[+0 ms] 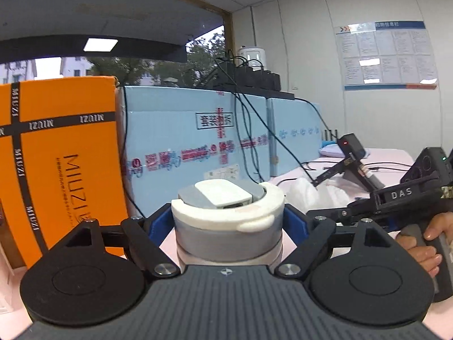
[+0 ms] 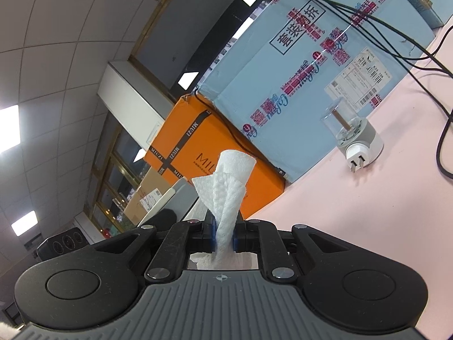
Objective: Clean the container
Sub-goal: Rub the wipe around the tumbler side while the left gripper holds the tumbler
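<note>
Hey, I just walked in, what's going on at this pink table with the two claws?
A person is cleaning a container with two handheld claws. The left claw is clamped around a grey and white lidded container, held upright above the pink table. The right claw grips a twisted white paper towel, raised in the air and not touching the container yet. A small plug-in device sits by the blue box.

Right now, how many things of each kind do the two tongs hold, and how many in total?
Containers: 1, white and grey container, in the left tongs.
Paper towels: 1, white paper towel, in the right tongs.
Total: 2.
</note>
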Motion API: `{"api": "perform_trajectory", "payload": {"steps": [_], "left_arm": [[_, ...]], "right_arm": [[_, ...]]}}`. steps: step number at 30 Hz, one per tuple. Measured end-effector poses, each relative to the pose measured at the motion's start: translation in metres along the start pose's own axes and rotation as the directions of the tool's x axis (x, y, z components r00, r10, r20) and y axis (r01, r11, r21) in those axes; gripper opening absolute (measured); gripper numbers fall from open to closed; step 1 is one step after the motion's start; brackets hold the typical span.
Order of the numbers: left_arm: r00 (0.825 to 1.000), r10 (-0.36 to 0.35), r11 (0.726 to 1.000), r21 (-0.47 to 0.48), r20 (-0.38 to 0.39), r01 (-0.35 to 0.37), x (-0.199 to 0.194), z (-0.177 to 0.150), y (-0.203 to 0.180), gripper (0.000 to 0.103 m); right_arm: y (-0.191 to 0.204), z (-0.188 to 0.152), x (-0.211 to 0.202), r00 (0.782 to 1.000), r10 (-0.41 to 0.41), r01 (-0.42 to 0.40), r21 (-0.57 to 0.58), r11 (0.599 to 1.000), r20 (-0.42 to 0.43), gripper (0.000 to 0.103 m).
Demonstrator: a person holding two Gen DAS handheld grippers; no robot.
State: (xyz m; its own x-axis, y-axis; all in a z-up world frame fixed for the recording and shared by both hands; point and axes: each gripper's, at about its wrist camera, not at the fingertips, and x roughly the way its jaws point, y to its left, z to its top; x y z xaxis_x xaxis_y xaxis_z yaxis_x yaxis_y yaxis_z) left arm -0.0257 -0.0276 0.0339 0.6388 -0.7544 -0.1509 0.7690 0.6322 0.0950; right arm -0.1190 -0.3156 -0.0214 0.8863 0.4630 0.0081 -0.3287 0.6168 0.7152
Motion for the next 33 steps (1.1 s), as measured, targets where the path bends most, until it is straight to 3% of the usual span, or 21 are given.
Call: {"api": "perform_trajectory", "payload": {"steps": [1, 3, 9, 10, 11, 16, 19, 22, 24, 28, 33], "left_arm": [[1.0, 0.022, 1.0, 0.002, 0.001, -0.022, 0.0, -0.001, -0.002, 0.083], [0.998, 0.065, 0.998, -0.004, -0.001, -0.065, -0.003, -0.002, -0.007, 0.094], [0.995, 0.102, 0.993, -0.061, 0.009, -0.102, -0.024, 0.003, -0.012, 0.095], [0.994, 0.104, 0.992, -0.079, 0.019, -0.102, -0.028, 0.005, -0.011, 0.095], [0.993, 0.111, 0.989, -0.098, 0.032, -0.108, -0.033, 0.008, -0.009, 0.103], [0.983, 0.157, 0.978, -0.155, 0.098, -0.141, -0.047, 0.027, -0.003, 0.103], [0.977, 0.213, 0.961, -0.184, 0.029, -0.204, -0.032, 0.046, 0.004, 0.103], [0.963, 0.228, 0.942, -0.217, -0.144, -0.255, -0.001, 0.057, 0.014, 0.103], [0.952, 0.218, 0.942, -0.208, -0.213, -0.262, 0.014, 0.058, 0.017, 0.103], [0.966, 0.184, 0.945, -0.236, -0.181, -0.225, 0.014, 0.046, 0.032, 0.103], [0.963, 0.192, 0.943, -0.237, -0.189, -0.234, 0.003, 0.045, 0.042, 0.103]], "right_arm": [[0.0, 0.0, 0.0, 1.0, -0.005, 0.005, -0.004, 1.0, 0.002, 0.011], [0.001, -0.001, 0.001, 1.0, -0.019, 0.019, -0.019, 1.0, 0.0, 0.011], [0.009, -0.006, 0.0, 0.999, -0.031, 0.032, -0.048, 0.998, 0.025, 0.011], [0.009, -0.007, -0.002, 0.999, -0.033, 0.035, -0.039, 0.999, 0.029, 0.011], [0.008, -0.008, -0.002, 0.999, -0.035, 0.036, -0.031, 0.999, 0.025, 0.011], [0.009, -0.01, -0.005, 0.999, -0.026, 0.027, -0.029, 0.999, 0.023, 0.011], [0.01, -0.01, -0.006, 1.0, -0.016, 0.017, -0.029, 0.999, 0.026, 0.011], [0.013, -0.011, -0.004, 1.0, -0.007, 0.007, -0.046, 0.999, 0.015, 0.011], [0.016, -0.012, -0.003, 1.0, -0.008, 0.009, -0.058, 0.998, 0.01, 0.011], [0.028, -0.015, -0.006, 0.999, -0.055, 0.054, -0.111, 0.992, -0.003, 0.011], [0.06, -0.02, -0.003, 0.996, -0.084, 0.08, -0.25, 0.965, -0.007, 0.011]]}}
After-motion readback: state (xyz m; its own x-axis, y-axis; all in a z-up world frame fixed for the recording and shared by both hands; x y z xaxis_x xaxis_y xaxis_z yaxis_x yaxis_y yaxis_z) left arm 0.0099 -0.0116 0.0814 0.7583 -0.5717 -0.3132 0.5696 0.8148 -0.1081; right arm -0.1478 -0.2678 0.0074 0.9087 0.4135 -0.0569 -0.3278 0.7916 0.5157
